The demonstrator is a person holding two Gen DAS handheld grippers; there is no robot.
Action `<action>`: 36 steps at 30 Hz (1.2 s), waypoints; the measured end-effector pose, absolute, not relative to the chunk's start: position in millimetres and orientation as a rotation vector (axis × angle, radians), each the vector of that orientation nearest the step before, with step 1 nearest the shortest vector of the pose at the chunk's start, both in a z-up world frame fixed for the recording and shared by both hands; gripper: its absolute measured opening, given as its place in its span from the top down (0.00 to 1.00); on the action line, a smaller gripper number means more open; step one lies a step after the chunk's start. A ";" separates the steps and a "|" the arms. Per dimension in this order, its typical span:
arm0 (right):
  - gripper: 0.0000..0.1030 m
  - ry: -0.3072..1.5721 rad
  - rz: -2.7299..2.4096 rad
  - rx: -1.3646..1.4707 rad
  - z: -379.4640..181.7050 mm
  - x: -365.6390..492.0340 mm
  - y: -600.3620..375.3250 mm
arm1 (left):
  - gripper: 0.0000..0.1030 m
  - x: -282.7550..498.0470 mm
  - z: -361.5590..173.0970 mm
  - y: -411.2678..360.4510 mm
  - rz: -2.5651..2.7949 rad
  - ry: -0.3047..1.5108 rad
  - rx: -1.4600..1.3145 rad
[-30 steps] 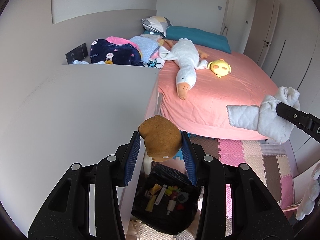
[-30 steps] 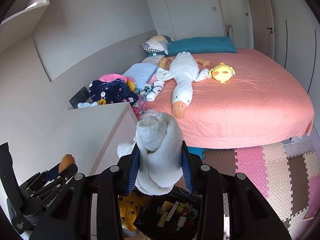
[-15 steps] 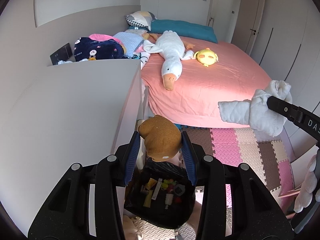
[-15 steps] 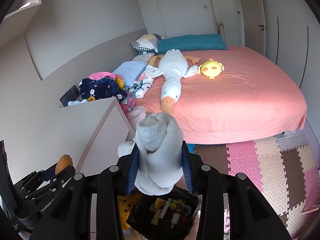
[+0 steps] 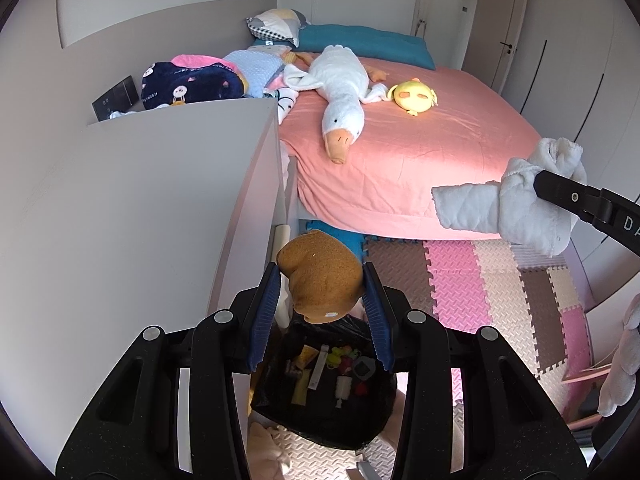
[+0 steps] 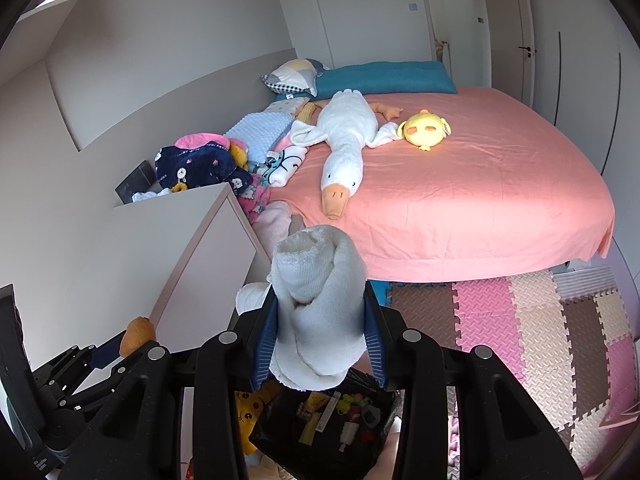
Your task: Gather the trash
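My left gripper (image 5: pixel 320 300) is shut on a brown plush lump (image 5: pixel 322 276), pressed between its blue pads. Directly below it on the floor stands a black trash bag (image 5: pixel 324 392) with several small bits of rubbish inside. My right gripper (image 6: pixel 320 332) is shut on a rolled white fluffy cloth (image 6: pixel 318 308), held above the same black bag (image 6: pixel 324 420). In the left wrist view the white cloth (image 5: pixel 508 204) and the right gripper's black finger (image 5: pixel 576 200) hang at the right. In the right wrist view the left gripper (image 6: pixel 120 344) with the brown lump (image 6: pixel 138 334) sits at lower left.
A pale cabinet (image 5: pixel 140 216) rises at the left, close beside the bag. A pink bed (image 5: pixel 400 152) with a white goose plush (image 5: pixel 340 92) and a yellow plush (image 5: pixel 414 96) lies ahead. Foam puzzle mats (image 5: pixel 500 292) cover the floor. A yellow toy (image 6: pixel 248 412) lies beside the bag.
The left gripper has sunk a little toward the black bag, still holding the brown lump. The right gripper keeps its hold on the white cloth and has barely shifted.
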State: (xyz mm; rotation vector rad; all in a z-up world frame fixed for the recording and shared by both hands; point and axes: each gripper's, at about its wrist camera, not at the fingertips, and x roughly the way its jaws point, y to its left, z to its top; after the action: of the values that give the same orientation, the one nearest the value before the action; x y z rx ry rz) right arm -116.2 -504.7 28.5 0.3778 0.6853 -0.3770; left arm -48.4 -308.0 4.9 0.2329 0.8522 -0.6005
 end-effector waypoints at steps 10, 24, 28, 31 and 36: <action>0.27 0.633 -0.385 0.311 43.7 -116.2 -488.7 | 0.06 -63.5 12.7 -299.8 -0.559 0.676 0.316; 0.27 0.648 -0.374 0.296 44.0 -114.1 -484.4 | 0.06 -55.1 11.0 -286.2 -0.570 0.720 0.230; 0.27 0.645 -0.374 0.290 44.8 -114.3 -483.0 | 0.06 -56.4 12.8 -284.8 -0.577 0.710 0.219; 0.27 0.648 -0.377 0.288 44.9 -114.3 -482.7 | 0.06 -59.2 14.4 -283.8 -0.591 0.702 0.211; 0.27 0.648 -0.373 0.285 45.5 -114.1 -482.8 | 0.06 -60.8 14.9 -285.8 -0.594 0.700 0.221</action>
State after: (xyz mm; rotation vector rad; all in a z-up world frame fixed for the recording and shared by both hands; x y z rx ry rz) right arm -114.1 -482.8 45.5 0.2852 0.6482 -0.3732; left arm -60.8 -285.8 14.9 0.2207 0.6996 -0.5938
